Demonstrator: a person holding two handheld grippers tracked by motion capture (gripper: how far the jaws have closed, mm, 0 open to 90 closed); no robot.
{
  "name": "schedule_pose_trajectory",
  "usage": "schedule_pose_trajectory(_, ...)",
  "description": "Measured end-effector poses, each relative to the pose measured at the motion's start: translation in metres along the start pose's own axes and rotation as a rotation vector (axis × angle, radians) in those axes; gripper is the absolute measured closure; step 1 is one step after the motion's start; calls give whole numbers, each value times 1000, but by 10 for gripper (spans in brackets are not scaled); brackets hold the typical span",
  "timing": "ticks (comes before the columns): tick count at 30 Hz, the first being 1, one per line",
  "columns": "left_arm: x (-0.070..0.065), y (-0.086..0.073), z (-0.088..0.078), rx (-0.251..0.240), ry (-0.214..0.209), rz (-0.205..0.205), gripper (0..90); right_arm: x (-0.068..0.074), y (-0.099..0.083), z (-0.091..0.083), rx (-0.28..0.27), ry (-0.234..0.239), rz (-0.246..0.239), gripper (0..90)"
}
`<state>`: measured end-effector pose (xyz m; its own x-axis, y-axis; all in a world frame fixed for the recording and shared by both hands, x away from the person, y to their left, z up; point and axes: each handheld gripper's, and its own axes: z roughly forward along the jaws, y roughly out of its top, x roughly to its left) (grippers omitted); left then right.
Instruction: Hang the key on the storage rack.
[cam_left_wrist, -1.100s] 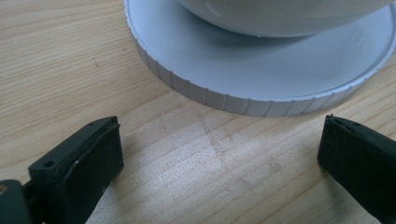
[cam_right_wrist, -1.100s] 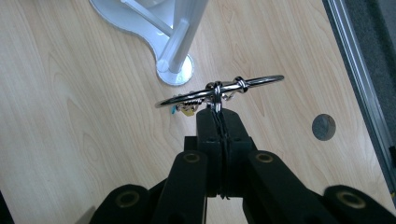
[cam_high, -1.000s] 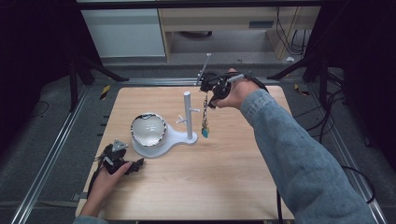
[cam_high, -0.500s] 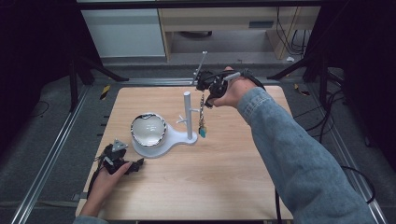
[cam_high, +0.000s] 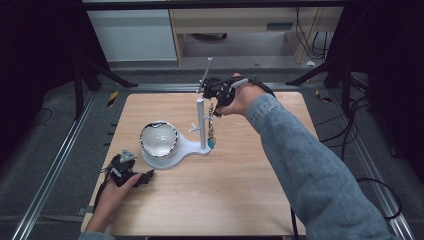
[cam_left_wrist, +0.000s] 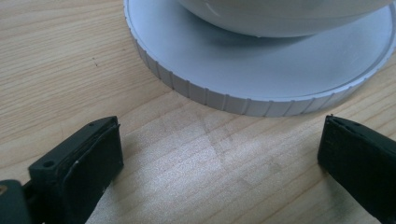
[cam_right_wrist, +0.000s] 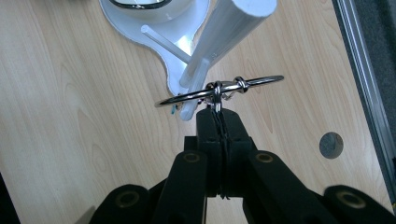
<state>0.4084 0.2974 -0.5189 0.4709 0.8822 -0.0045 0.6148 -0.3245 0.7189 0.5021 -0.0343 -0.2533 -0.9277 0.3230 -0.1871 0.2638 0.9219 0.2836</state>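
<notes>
A white stand (cam_high: 201, 120) has an upright post with side pegs and a round base carrying a bowl (cam_high: 159, 138). My right gripper (cam_high: 214, 106) hovers beside the top of the post, shut on a silver ring (cam_right_wrist: 219, 89). A chain (cam_high: 211, 127) with a teal charm (cam_high: 211, 144) hangs from the ring close along the post. In the right gripper view the ring lies across a peg (cam_right_wrist: 194, 88) just beyond my jaws (cam_right_wrist: 218, 114). My left gripper (cam_high: 143, 177) rests open on the table, its pads (cam_left_wrist: 88, 158) apart and nothing between them, just short of the base rim (cam_left_wrist: 233, 100).
The wooden table (cam_high: 240, 190) has bare room at the front and right. A small round hole (cam_right_wrist: 331, 144) sits in the tabletop near the right rail. Metal rails (cam_high: 55, 170) run along both sides, with cables on the floor to the right.
My right gripper has drifted slightly left with the ring, bringing the chain and charm closer to the post. The left gripper has stayed put.
</notes>
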Motion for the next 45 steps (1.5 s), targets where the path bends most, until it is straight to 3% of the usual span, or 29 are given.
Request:
schedule_pose_trajectory(16,0,0,0,0,-1,1,0,-12,6,16,23,55,5,879)
schedule_pose_trajectory(26,0,0,0,0,-1,2,0,-19,10,16,7,42,15,820)
schedule_pose_trajectory(32,0,0,0,0,-1,2,0,-24,3,15,-2,9,34,736)
schedule_pose_trajectory(33,0,0,0,0,-2,2,0,-27,0,14,-10,-11,49,673)
schedule_pose_trajectory(39,0,0,0,0,-2,2,0,-35,-10,16,-21,-44,95,530)
schedule_pose_trajectory(42,0,0,0,0,-2,2,0,-37,-13,17,-23,-50,102,502)
schedule_pose_trajectory(45,0,0,0,0,-2,3,0,-39,-18,17,-48,-59,108,383)
